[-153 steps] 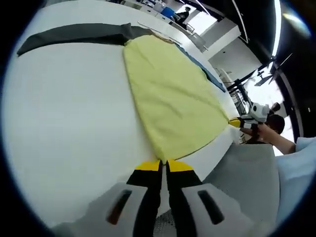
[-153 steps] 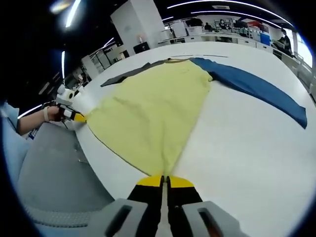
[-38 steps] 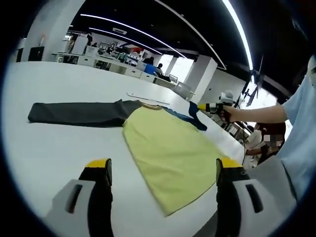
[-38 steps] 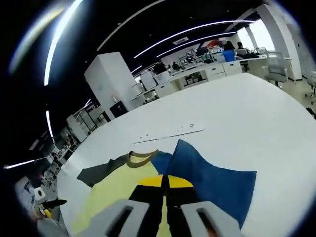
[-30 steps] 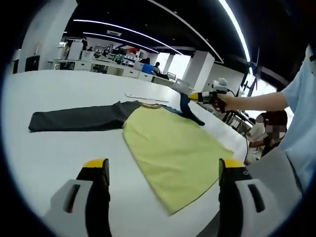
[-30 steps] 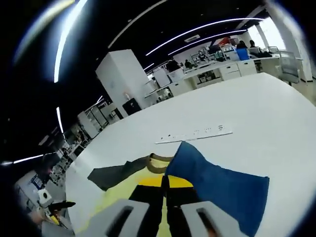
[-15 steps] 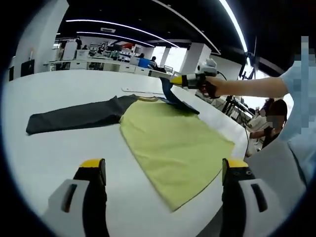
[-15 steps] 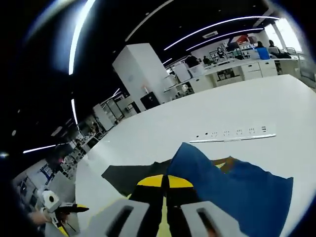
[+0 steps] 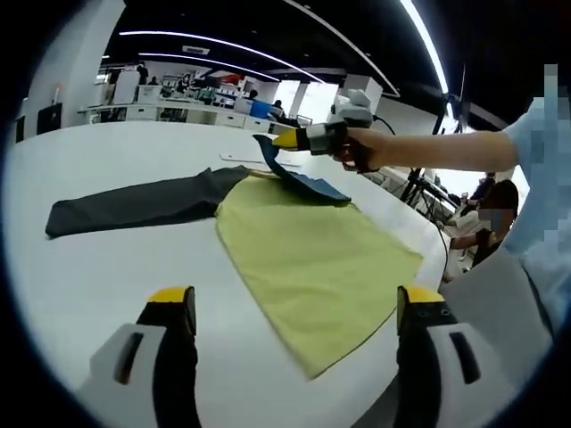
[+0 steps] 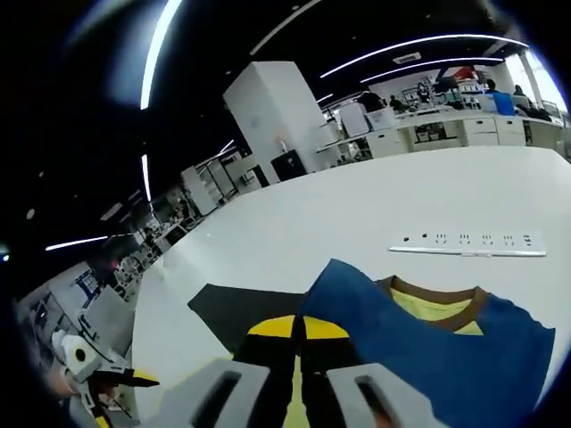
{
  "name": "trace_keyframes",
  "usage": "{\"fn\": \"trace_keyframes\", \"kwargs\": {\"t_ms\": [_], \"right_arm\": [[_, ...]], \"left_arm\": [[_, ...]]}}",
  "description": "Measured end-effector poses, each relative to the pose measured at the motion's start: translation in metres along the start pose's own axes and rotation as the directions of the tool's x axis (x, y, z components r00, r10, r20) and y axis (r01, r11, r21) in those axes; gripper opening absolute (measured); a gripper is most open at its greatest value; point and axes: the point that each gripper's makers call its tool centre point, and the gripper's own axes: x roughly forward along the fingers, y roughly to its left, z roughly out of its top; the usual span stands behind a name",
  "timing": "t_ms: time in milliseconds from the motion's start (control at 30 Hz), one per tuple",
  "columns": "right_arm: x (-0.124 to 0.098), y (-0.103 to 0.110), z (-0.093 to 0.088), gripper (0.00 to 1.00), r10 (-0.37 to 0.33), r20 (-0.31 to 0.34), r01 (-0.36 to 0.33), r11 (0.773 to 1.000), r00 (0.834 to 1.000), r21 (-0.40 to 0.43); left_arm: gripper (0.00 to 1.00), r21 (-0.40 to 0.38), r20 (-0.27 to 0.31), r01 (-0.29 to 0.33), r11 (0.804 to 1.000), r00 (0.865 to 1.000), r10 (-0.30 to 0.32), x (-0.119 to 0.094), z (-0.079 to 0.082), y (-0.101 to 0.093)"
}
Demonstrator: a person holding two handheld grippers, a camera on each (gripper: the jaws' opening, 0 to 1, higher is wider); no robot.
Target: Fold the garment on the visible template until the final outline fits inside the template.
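Note:
The garment lies flat on the white table: yellow body, dark grey sleeve stretched left, brown collar. My right gripper is shut on the end of the blue sleeve and holds it lifted over the collar area. In the left gripper view that right gripper shows at the far side in a person's hand, with the blue sleeve draping down from it. My left gripper hovers open above the near hem, nothing between its fingers.
A long white strip with dark marks lies on the table beyond the collar, also visible as the strip in the left gripper view. The left gripper shows at the table's near corner. Desks and people stand far behind. The table edge runs close on the right.
Both grippers have let go of the near hem since the earliest frames. The right gripper has taken the blue sleeve end and carried it leftward over the collar. The left gripper stays open.

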Motion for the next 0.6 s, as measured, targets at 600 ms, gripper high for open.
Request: {"fn": "trace_keyframes", "kwargs": {"t_ms": [600], "right_arm": [[0.036,0.002,-0.032,0.0,-0.029,-0.095,0.027,0.999,0.995,-0.025]], "left_arm": [[0.88,-0.009,-0.019,0.0,1.0,1.0,0.0,0.001,-0.004,0.0]]}}
